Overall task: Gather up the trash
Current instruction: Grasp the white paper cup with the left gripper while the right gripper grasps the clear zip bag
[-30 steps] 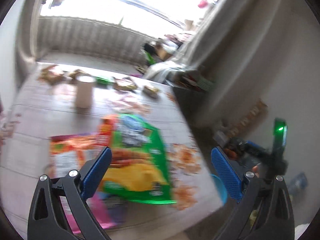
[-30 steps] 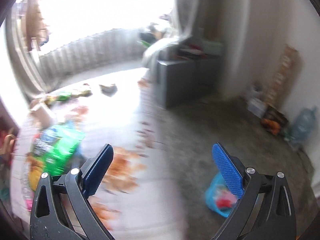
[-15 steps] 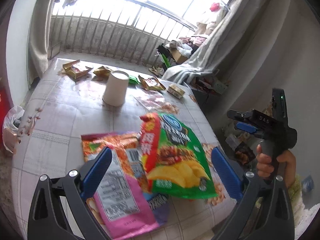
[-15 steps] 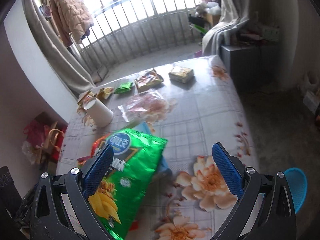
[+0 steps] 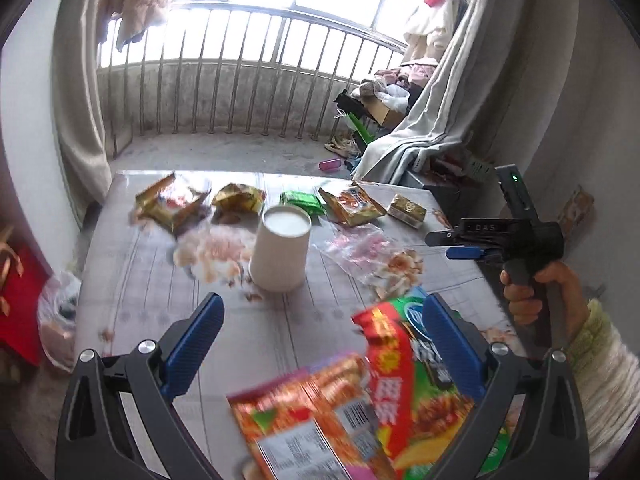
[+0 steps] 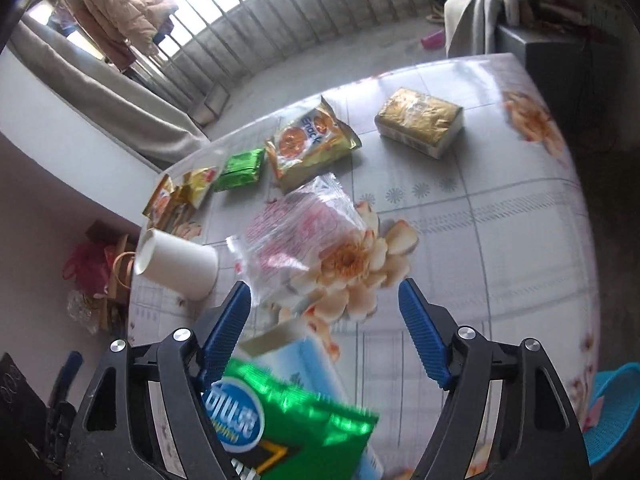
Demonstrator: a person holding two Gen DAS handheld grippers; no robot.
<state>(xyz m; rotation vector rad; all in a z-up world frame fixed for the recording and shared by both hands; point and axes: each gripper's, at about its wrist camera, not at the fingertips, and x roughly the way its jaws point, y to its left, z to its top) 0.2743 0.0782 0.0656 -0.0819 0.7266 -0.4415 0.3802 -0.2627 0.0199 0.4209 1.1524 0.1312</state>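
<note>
Your right tongs (image 6: 324,320) are narrowing, pinching nothing, with the shiny green chip bag (image 6: 288,428) lying just below them on the floral desk (image 6: 500,240). Your left tongs (image 5: 320,344) are hanging spread and empty, the upturned white paper cup (image 5: 280,252) standing just ahead.

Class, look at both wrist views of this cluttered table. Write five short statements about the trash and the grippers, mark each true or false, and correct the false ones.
1. The white paper cup stands upside down. True.
2. The right gripper grips the cup. False: its jaws hold nothing.
3. The small green foil packet lies beside the orange snack bag. True.
4. The gold-wrapped block sits on the floor. False: it is on the floral tablecloth.
5. The left gripper is shut. False: open.
</note>
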